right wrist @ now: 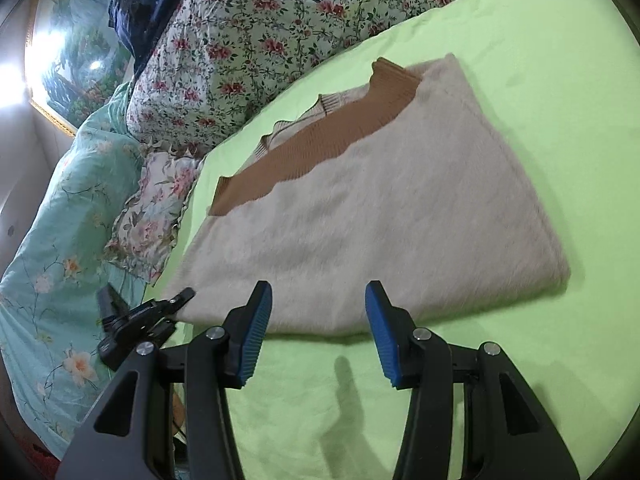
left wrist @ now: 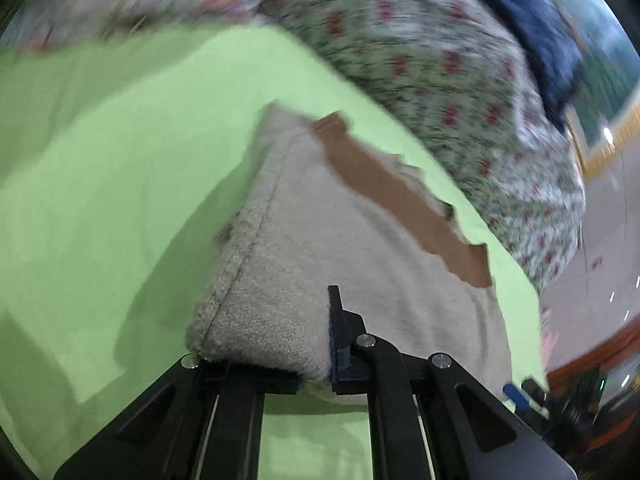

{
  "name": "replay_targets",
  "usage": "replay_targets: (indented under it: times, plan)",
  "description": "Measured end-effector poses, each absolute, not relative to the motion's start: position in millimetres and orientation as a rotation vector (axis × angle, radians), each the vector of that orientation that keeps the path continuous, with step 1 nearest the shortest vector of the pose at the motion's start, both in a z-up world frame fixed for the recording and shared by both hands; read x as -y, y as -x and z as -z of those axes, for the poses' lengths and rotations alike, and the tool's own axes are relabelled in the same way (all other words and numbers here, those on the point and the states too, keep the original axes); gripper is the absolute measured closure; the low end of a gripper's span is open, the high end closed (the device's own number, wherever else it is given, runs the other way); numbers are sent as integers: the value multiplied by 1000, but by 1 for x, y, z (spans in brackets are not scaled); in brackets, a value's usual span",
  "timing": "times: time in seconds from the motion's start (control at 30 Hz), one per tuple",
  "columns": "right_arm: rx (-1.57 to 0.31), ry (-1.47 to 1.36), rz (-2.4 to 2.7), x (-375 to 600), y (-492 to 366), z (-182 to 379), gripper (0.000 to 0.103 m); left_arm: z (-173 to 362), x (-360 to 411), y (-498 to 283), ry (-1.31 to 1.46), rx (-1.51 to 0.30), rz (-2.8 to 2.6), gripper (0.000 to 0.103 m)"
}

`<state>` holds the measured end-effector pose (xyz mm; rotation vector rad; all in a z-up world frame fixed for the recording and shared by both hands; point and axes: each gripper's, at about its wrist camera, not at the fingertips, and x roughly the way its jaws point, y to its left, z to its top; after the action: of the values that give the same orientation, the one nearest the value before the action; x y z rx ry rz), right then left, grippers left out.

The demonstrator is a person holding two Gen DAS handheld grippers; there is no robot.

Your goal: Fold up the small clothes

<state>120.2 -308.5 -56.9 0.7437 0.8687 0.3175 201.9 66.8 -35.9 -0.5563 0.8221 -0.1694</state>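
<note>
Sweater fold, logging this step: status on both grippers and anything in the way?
Left gripper shut on the beige sweater edge. Right gripper open, empty, short of it. Green sheet around it bare.

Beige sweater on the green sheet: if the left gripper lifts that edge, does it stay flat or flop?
Likely flops: the beige sweater is soft fuzzy knit, already rising in a limp tent where the left gripper pinches it. Probably grips well, since the fluffy pile and ribbed brown hem look non-slippery. The folded layers may slide apart when raised.
</note>
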Motion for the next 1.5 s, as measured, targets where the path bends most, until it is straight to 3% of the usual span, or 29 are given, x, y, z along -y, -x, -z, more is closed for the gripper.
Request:
replay_targets:
  times: [0.27, 0.37, 0.57, 0.73, 0.8, 0.83, 0.93, 1.03, 1.2, 1.37, 1.5]
  plan:
    - [-871, -836, -452, 333, -178, 50, 53, -20, 34, -206, 297, -739, 356, 96]
    - [-910, -888, -558, 331, -209, 51, 40, -17, 77, -208, 210, -758, 407, 96]
    - [-994, -960, -728, 305, -274, 63, 32, 12, 147, -210, 1, -834, 470, 95]
    - [-1078, -944, -732, 278, -312, 85, 26, 24, 161, -204, -35, -843, 488, 95]
    - [-1095, -928, -708, 269, -323, 95, 42, 23, 158, -204, -17, -851, 493, 95]
    - [-1100, -911, -699, 264, -328, 97, 58, 23, 157, -205, -15, -850, 492, 95]
    - [-1056, -873, -678, 263, -335, 86, 80, 14, 159, -203, -21, -839, 486, 95]
    - [-965, -780, -649, 278, -327, 49, 86, -5, 167, -203, -11, -799, 517, 95]
    - [-855, -638, -590, 327, -303, 4, 87, -23, 212, -203, 24, -777, 647, 93]
    - [-952, -546, -408, 373, -289, 44, 87, 15, 258, -220, 49, -907, 721, 93]
    - [-969, -586, -371, 395, -280, 74, 87, 27, 279, -214, -16, -905, 721, 93]
